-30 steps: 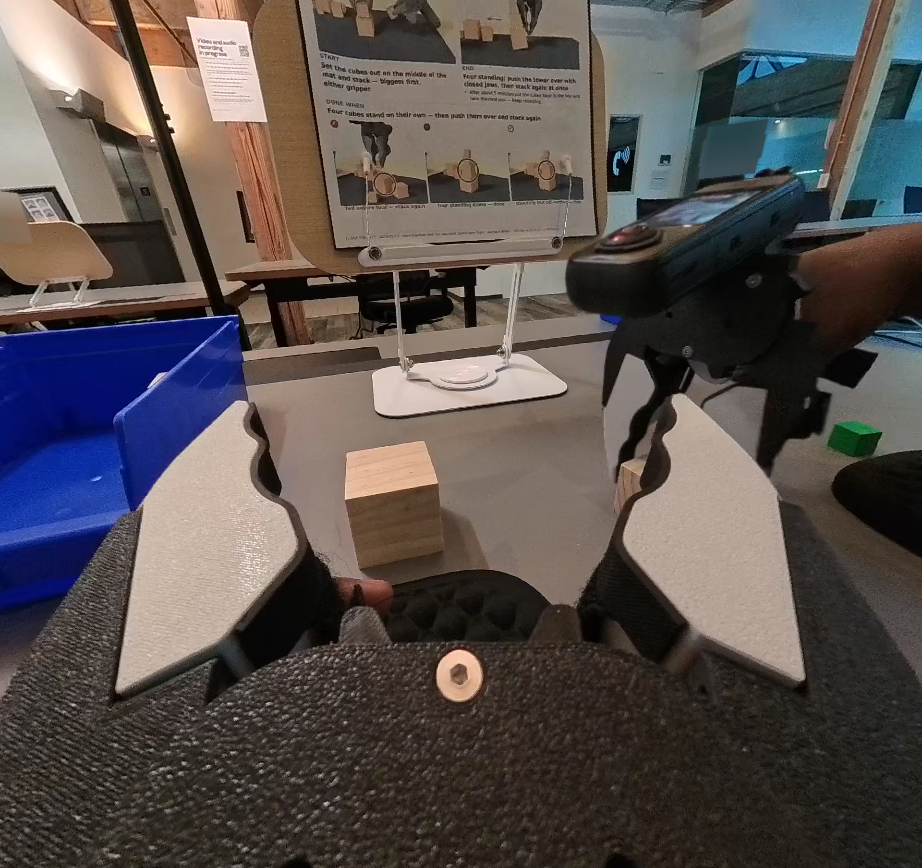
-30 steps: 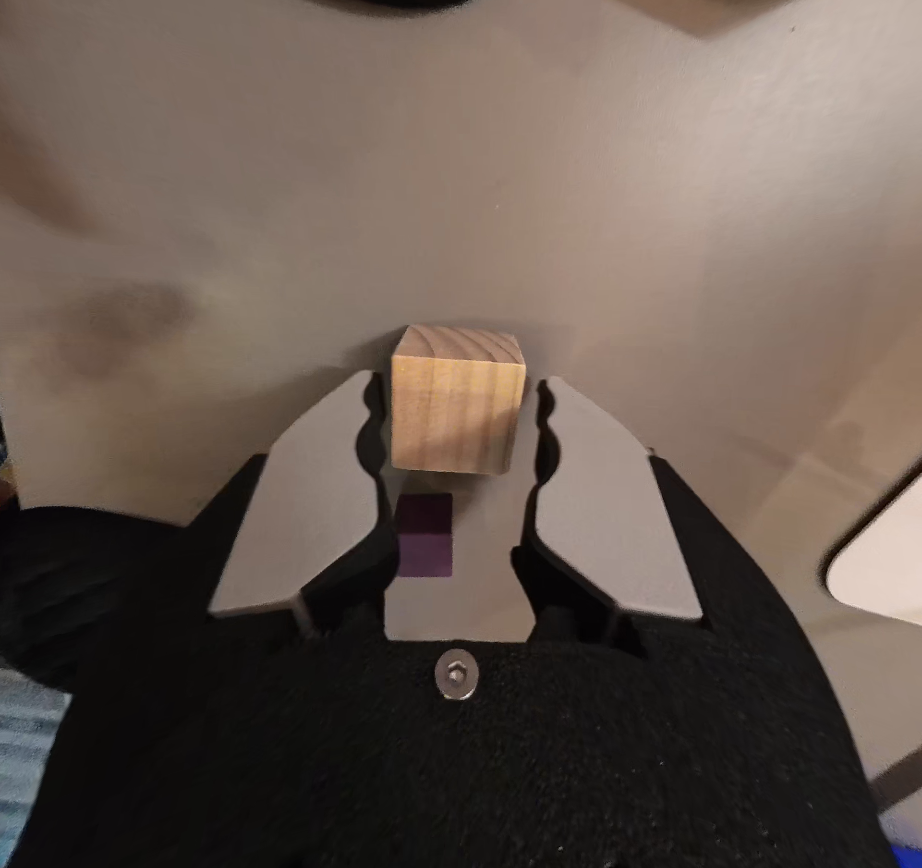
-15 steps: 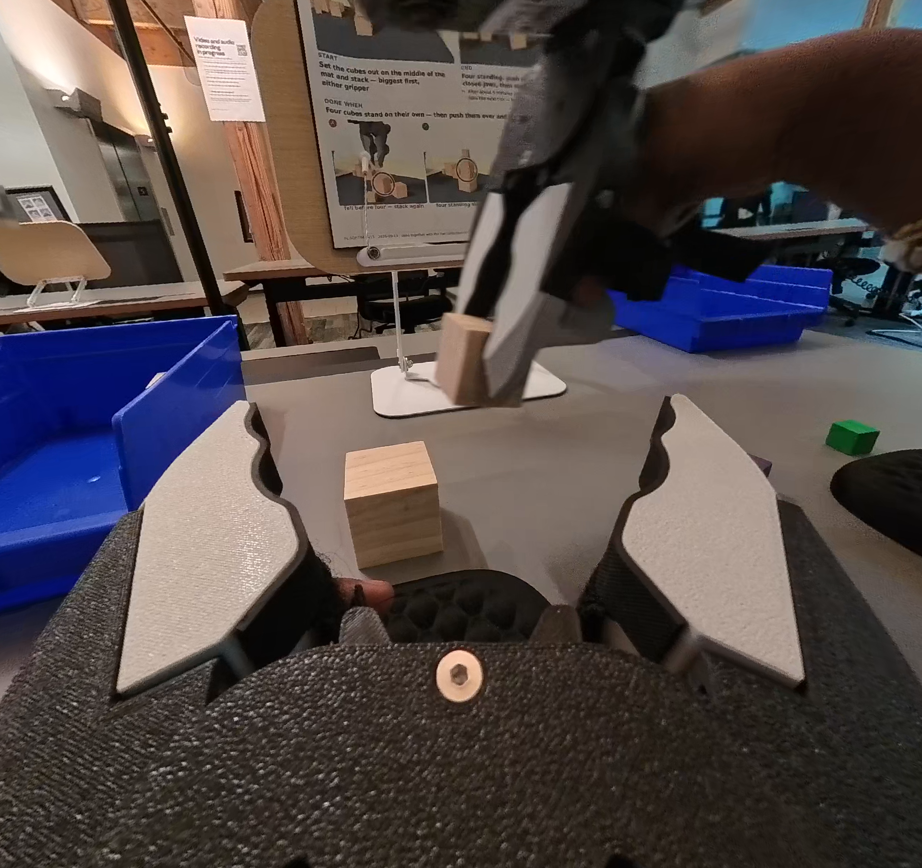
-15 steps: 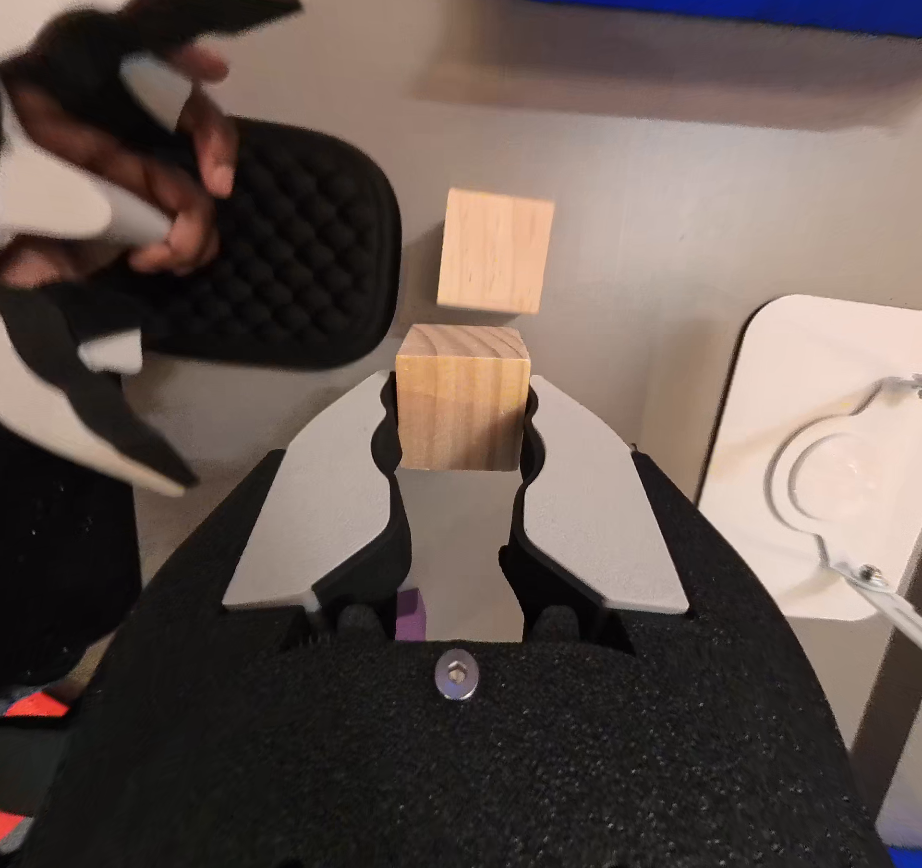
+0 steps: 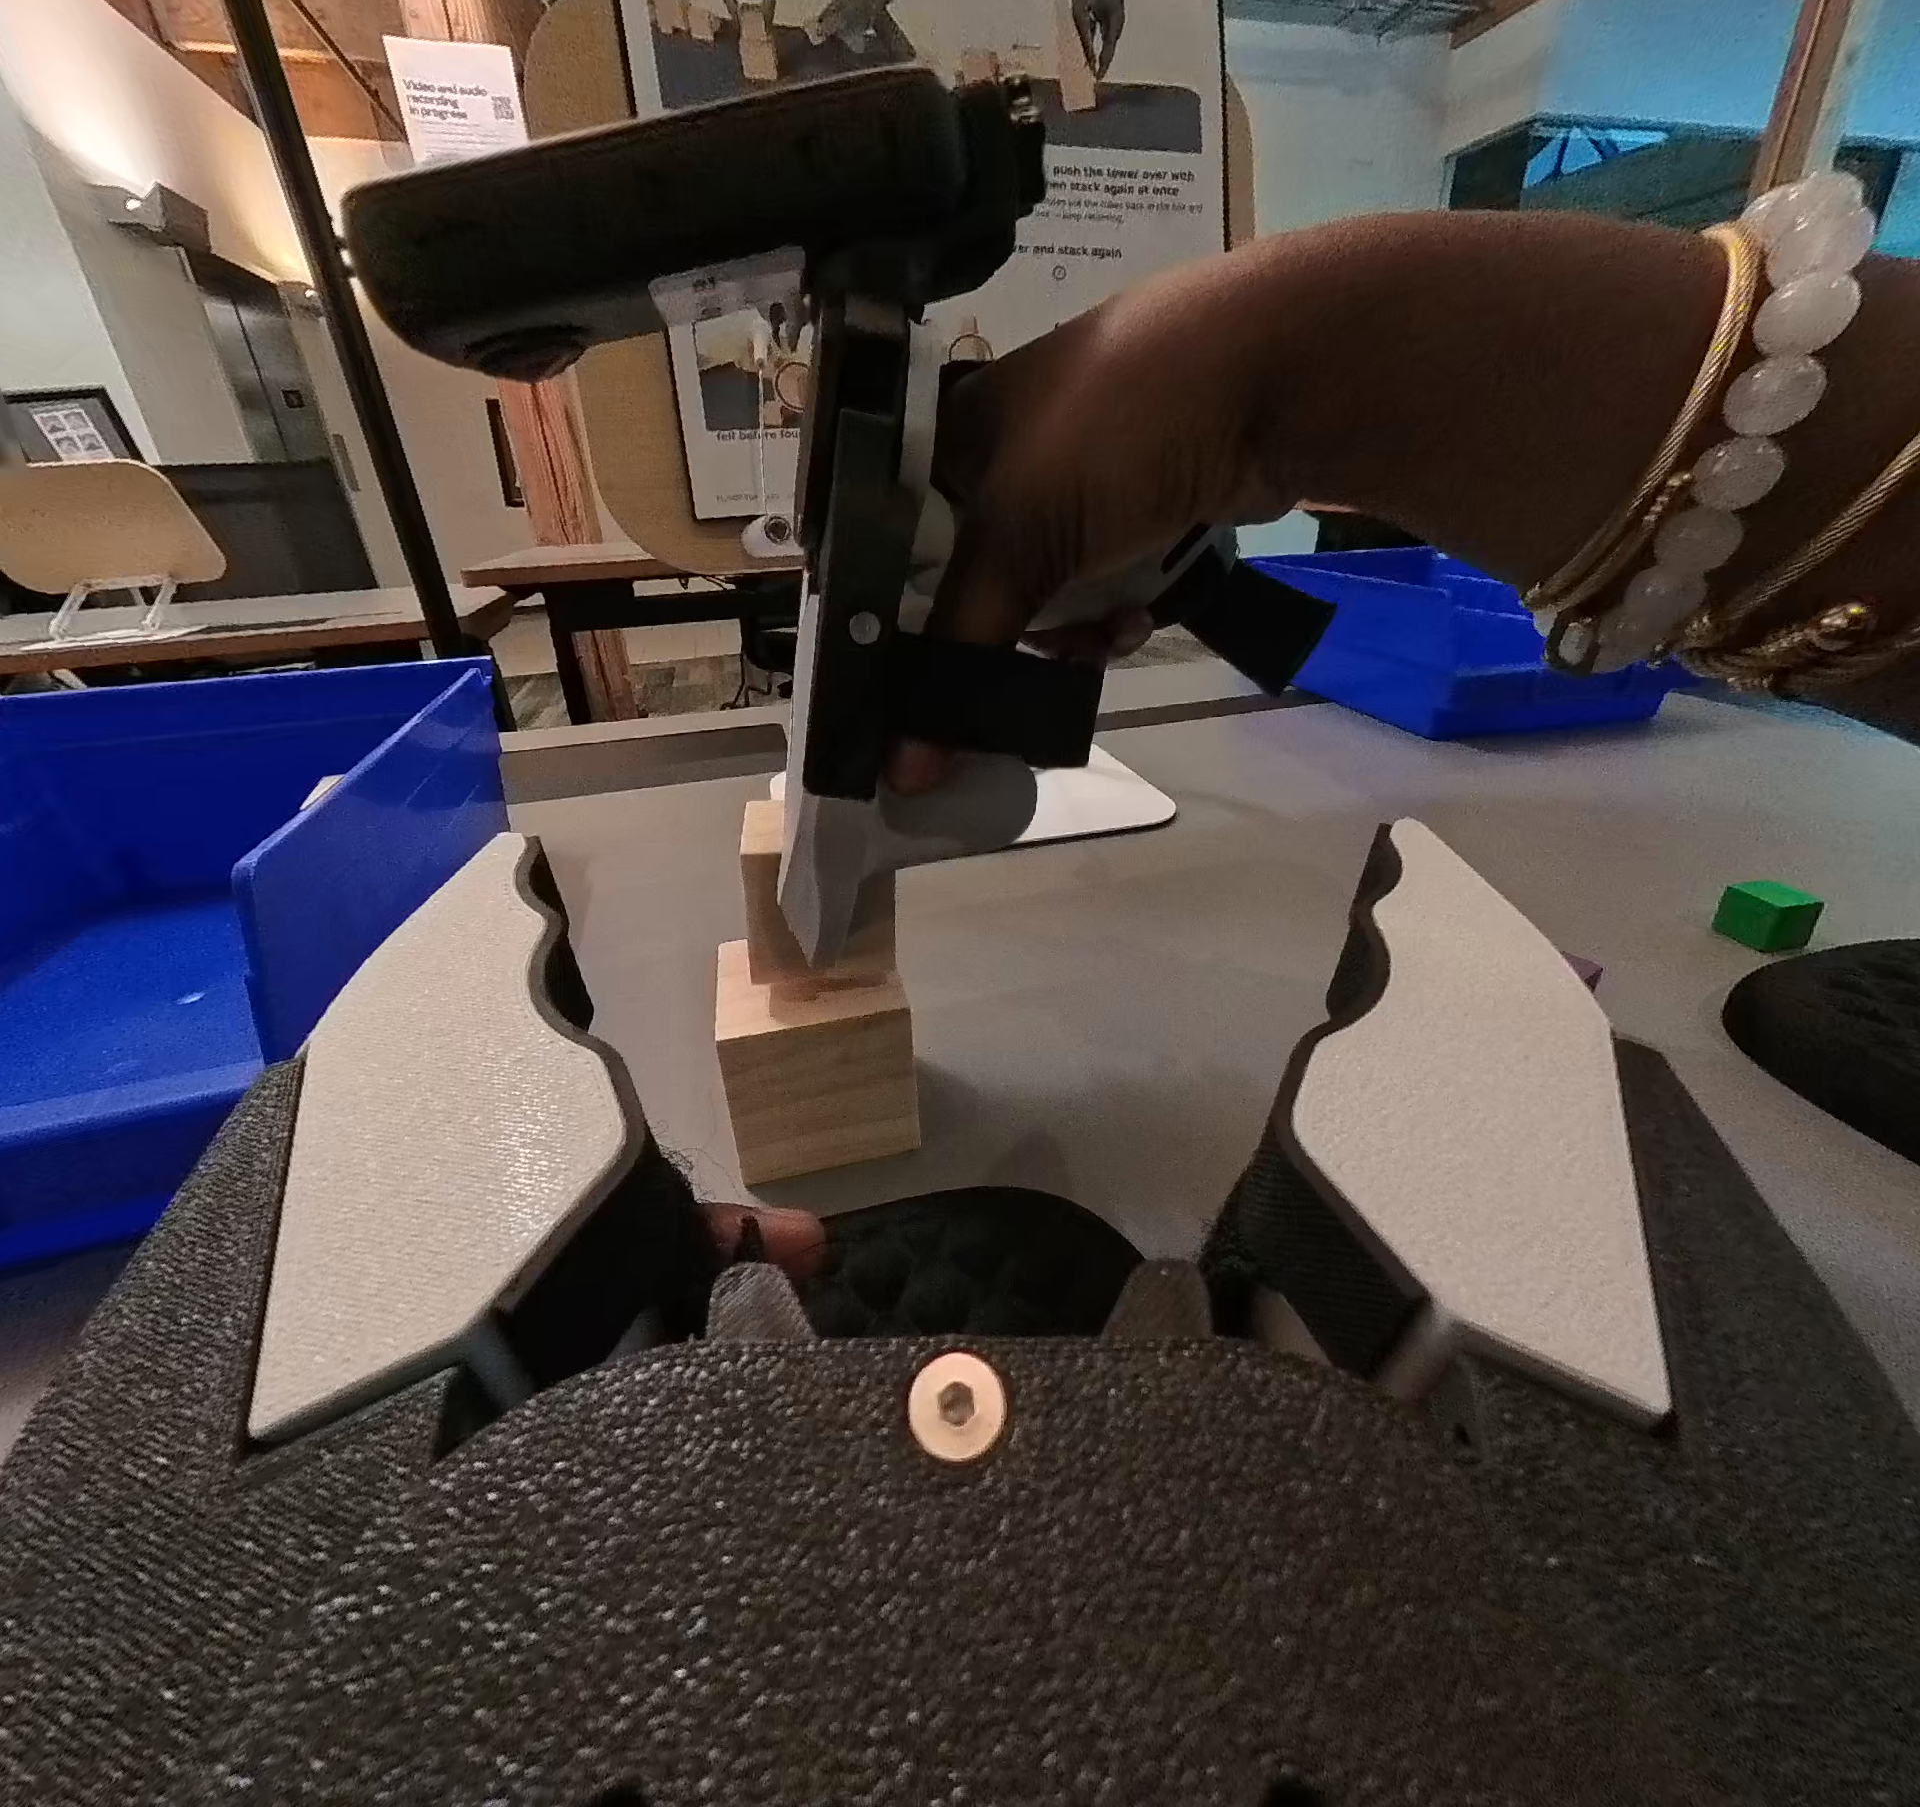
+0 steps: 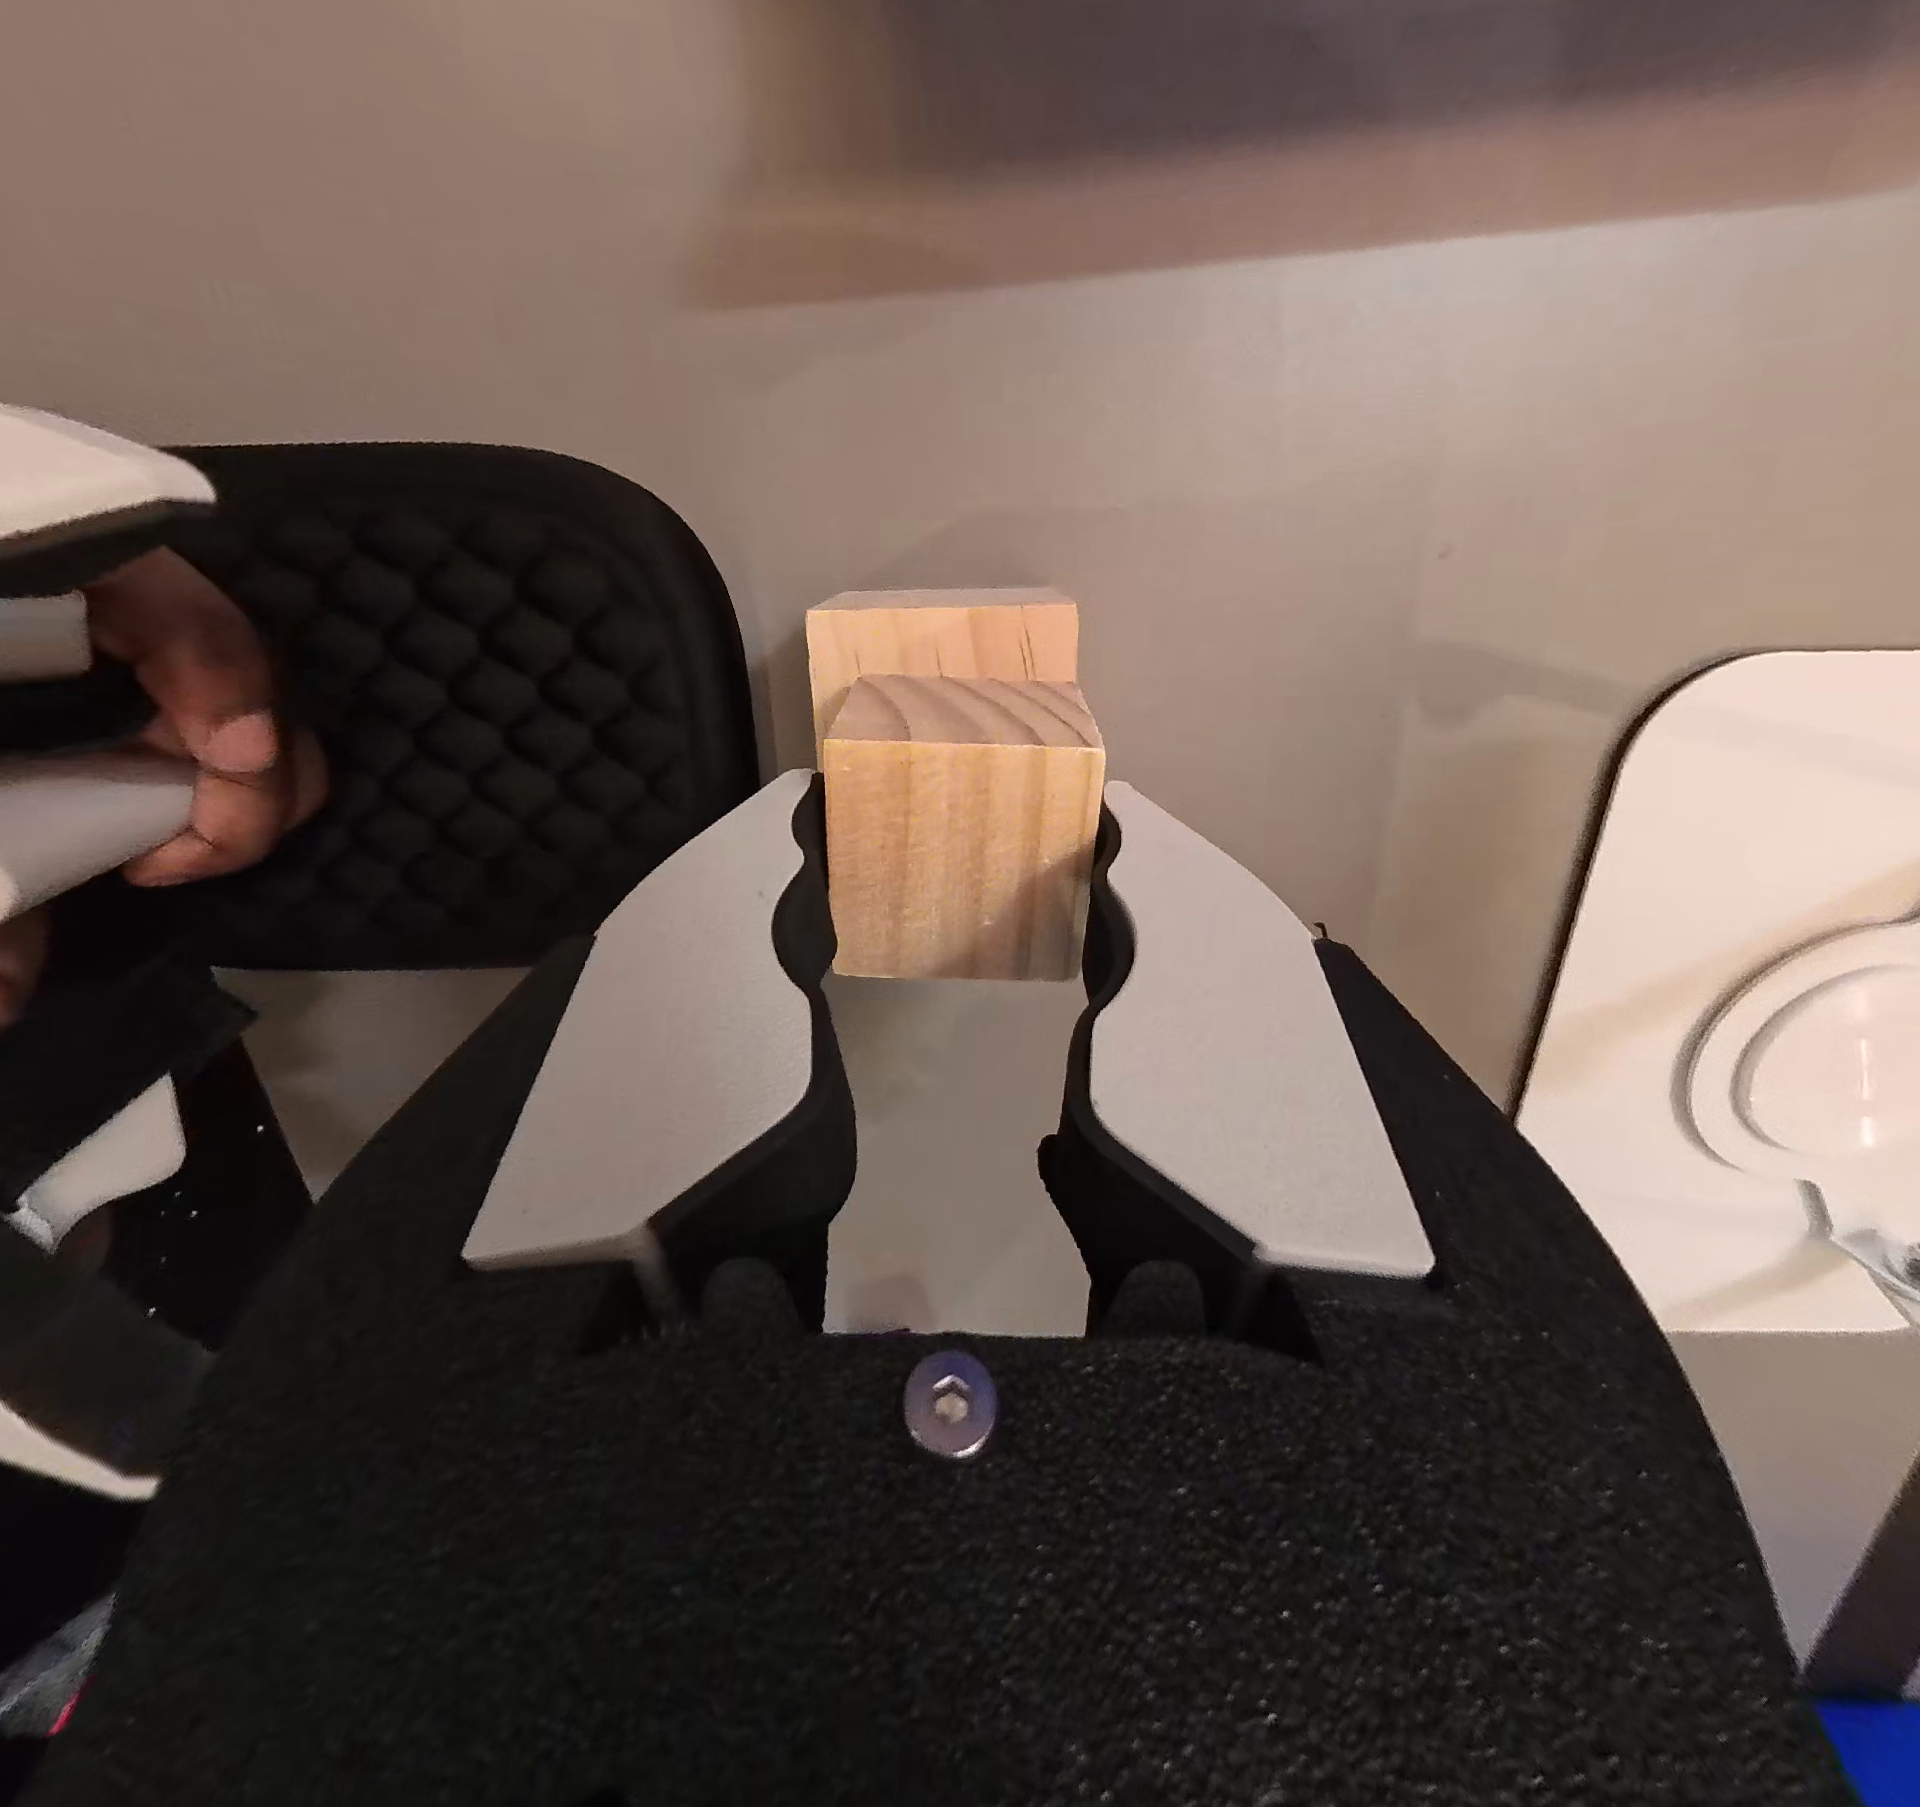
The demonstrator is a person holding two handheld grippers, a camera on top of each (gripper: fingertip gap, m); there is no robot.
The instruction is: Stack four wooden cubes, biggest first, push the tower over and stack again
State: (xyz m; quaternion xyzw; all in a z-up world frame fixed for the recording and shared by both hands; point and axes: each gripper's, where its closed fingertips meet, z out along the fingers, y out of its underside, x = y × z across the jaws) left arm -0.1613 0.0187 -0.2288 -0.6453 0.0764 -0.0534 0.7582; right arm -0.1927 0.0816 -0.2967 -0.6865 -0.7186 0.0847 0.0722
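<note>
Near the bench's middle, the right claw grips a small wooden cube, set on the larger wooden cube, unreleased. Nearer, the left claw gapes empty.

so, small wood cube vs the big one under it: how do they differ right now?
Size: the small cube is narrower than the large cube.
Support: the large cube stands on the grey table; the small cube is on its top face.
Grasp: the right gripper has both pads pressed on the small cube's sides; the large cube is free, in front of the wide-open left gripper.
Shared: both plain light wood, upright.
</note>
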